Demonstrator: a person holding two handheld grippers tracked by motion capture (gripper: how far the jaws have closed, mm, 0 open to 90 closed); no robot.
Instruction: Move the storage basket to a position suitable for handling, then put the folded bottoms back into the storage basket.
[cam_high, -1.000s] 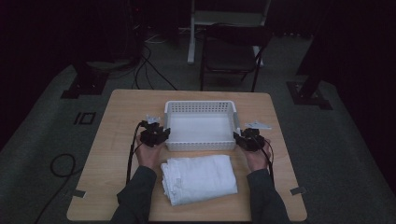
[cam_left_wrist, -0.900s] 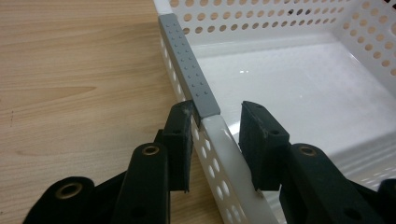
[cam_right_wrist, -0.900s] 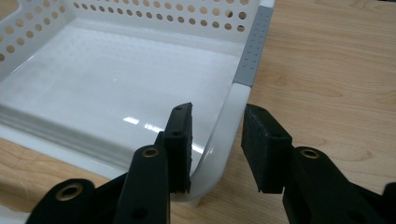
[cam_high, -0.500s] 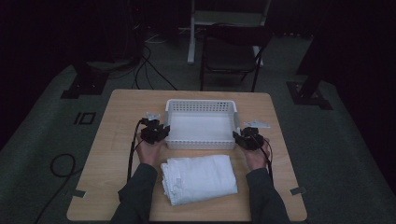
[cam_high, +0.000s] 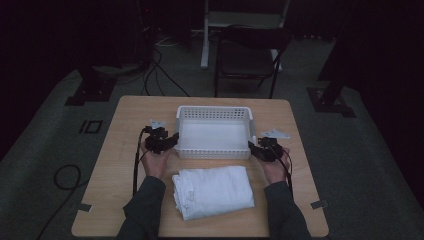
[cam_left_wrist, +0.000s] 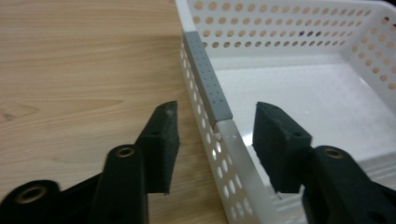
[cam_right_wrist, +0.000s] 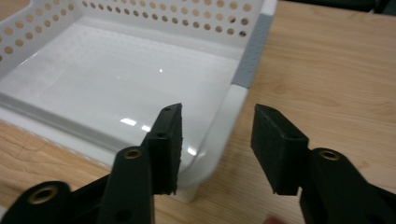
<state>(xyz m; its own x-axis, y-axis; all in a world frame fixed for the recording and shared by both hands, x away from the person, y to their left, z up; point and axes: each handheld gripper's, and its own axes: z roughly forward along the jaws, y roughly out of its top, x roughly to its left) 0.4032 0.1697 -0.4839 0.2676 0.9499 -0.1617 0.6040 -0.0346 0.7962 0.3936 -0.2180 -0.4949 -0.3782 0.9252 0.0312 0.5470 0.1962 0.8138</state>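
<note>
A white perforated plastic basket (cam_high: 214, 150) stands empty in the middle of the wooden table (cam_high: 125, 115). My left gripper (cam_high: 168, 142) is open at the basket's near left corner; in the left gripper view its jaws straddle the basket's left wall (cam_left_wrist: 219, 126), one jaw outside and one inside. My right gripper (cam_high: 253, 148) is open at the near right corner, its jaws on either side of the right wall (cam_right_wrist: 224, 121). A folded white towel (cam_high: 212, 191) lies between the person's forearms, just in front of the basket.
A dark chair (cam_high: 247, 55) and a white stand (cam_high: 205, 35) stand on the floor beyond the table's far edge. Cables (cam_high: 160, 75) run across the floor at the left. Bare wood lies left and right of the basket.
Both grippers have edged slightly forward onto the basket's near corners. The basket and the towel have not moved.
</note>
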